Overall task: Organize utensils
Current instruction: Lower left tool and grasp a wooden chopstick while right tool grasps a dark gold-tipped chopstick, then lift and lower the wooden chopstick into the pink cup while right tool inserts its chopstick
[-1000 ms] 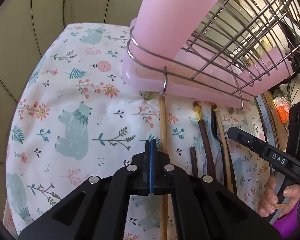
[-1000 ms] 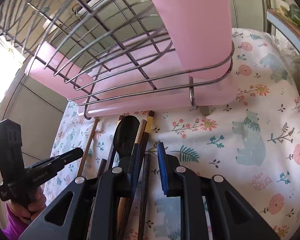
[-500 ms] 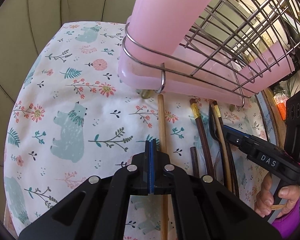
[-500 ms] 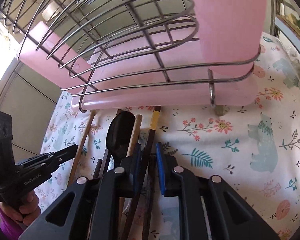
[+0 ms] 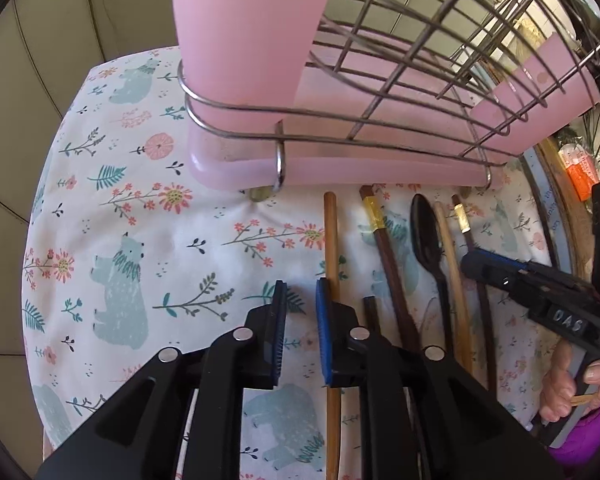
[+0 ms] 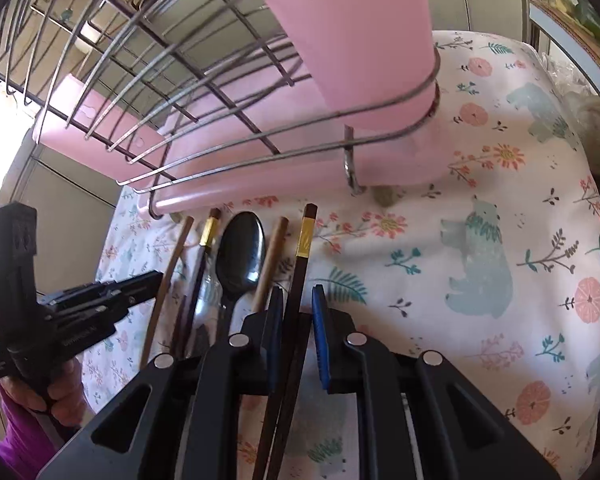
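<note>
Several utensils lie side by side on the floral cloth in front of a pink drainer tray (image 5: 340, 170). From the left they are a light wooden chopstick (image 5: 331, 240), a dark gold-banded chopstick (image 5: 384, 248), a black spoon (image 5: 426, 236), another light chopstick (image 5: 452, 264) and a second gold-banded one (image 5: 466, 224). My left gripper (image 5: 300, 300) hovers just left of the first light chopstick, its jaws opening with nothing between them. My right gripper (image 6: 296, 304) straddles the rightmost gold-banded chopstick (image 6: 302, 256), with a gap still showing at one pad. The spoon (image 6: 240, 248) lies just left of it.
A wire rack (image 5: 420, 80) sits in the pink tray, with a tall pink holder (image 5: 244, 40) at its left corner. The bear-and-flower cloth (image 5: 132, 280) spreads out to the left. An orange packet (image 5: 580, 168) lies beyond the right edge. A hand (image 5: 568, 384) grips the right tool.
My left gripper's pads have parted from shut, and it has drifted right, closer to the utensils. The right gripper's jaws narrowed and now frame the gold-banded chopstick.
</note>
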### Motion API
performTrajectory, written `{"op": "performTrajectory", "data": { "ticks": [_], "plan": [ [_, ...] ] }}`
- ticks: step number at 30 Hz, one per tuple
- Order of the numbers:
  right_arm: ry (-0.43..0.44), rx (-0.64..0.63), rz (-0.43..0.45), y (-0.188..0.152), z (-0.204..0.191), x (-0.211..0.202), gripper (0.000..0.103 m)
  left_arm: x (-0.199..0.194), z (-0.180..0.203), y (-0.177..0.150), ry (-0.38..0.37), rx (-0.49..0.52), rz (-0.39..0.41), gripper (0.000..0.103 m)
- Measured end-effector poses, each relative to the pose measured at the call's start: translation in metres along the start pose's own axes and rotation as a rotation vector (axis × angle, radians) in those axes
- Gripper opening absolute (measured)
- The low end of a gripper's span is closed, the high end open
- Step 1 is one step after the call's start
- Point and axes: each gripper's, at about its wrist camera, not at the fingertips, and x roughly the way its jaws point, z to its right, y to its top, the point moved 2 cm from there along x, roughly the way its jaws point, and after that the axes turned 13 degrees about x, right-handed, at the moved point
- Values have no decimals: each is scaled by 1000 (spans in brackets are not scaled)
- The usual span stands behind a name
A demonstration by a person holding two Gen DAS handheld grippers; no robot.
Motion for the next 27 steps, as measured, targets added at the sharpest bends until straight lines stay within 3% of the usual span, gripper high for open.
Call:
{"op": "performTrajectory", "data": {
  "ticks": [8, 15, 19, 21, 27],
  "plan": [
    [-11, -25, 0, -1, -4, 0, 16, 0, 8, 7, -81, 3, -22, 14],
    [-45, -44, 7, 10, -5, 3, 16, 22, 34, 18, -20, 78, -39, 14],
    [-48, -47, 12, 14, -6, 8, 16, 26, 37, 24, -30, 70, -34, 14],
    [-50, -50, 13, 16, -8, 9, 11, 27, 38, 26, -31, 63, -27, 7],
    [-11, -66, 50, 12, -11, -7, 9, 3, 37, 25, -57, 74, 32, 6]
  ]
}}
